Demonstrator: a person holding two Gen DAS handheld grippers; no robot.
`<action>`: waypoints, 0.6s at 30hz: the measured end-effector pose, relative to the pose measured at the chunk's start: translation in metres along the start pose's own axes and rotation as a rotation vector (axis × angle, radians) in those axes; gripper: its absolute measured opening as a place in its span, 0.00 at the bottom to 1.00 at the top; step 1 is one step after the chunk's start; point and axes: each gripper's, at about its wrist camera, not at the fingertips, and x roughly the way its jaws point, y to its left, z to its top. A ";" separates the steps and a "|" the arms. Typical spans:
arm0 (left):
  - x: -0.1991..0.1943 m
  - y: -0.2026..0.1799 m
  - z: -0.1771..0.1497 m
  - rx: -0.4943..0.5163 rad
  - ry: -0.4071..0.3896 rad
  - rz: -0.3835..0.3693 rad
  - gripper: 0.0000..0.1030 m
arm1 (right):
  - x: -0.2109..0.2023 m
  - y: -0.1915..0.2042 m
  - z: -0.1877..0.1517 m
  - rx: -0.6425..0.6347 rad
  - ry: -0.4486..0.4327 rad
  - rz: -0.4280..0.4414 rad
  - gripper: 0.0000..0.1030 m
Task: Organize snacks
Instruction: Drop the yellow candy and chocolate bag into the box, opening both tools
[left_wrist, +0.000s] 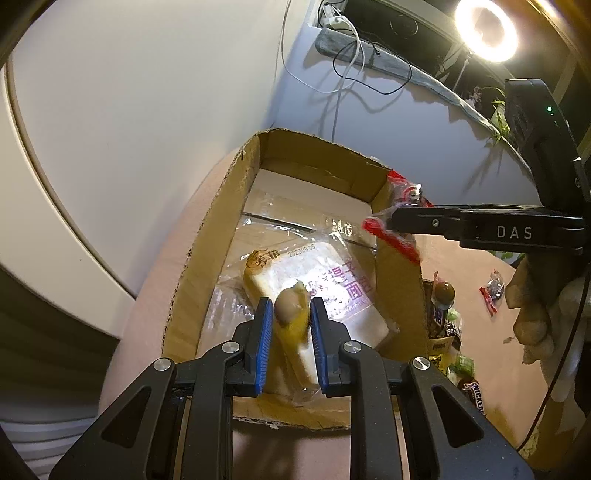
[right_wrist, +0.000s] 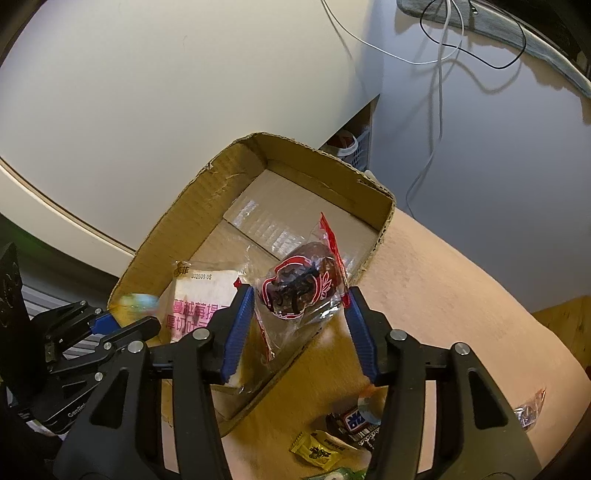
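**Two handheld grippers bring wrapped snacks over an open cardboard box**

An open cardboard box (left_wrist: 399, 273) with torn top edges sits on a pinkish tabletop (right_wrist: 443, 266), its long axis running from near to far. Inside, a bread slice in a clear wrapper (left_wrist: 332, 291) with pink printing lies flat on the floor of the box, its long axis slanting from far left to near right.

The left gripper (left_wrist: 291, 343) points steeply down over the near end of the box. Its blue pads are nearly together, clamped on a small yellow-wrapped snack (left_wrist: 291, 314) with a brown rounded end; the snack's long axis runs along the fingers, brown end pointing away.

The right gripper (right_wrist: 301, 325) is above the box's right wall. A red-and-clear packet holding a dark brown snack (right_wrist: 299, 284) sits between its blue pads. The packet stands roughly upright, its red sealed edge toward the far end. The jaws stand partly apart; whether the pads still press the packet cannot be told.

On the table right of the box lie loose sweets, including a Snickers bar (left_wrist: 474, 397) and a yellow sachet (right_wrist: 325, 448).
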 end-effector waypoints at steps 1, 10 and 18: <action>0.000 0.000 0.000 -0.001 0.001 0.003 0.22 | 0.000 0.001 0.001 -0.003 -0.001 -0.002 0.52; -0.001 0.001 0.001 -0.018 -0.003 0.016 0.39 | -0.005 0.002 0.000 -0.013 -0.018 -0.009 0.78; -0.009 -0.006 0.000 -0.007 -0.017 0.013 0.39 | -0.018 -0.008 -0.009 0.004 -0.026 -0.017 0.79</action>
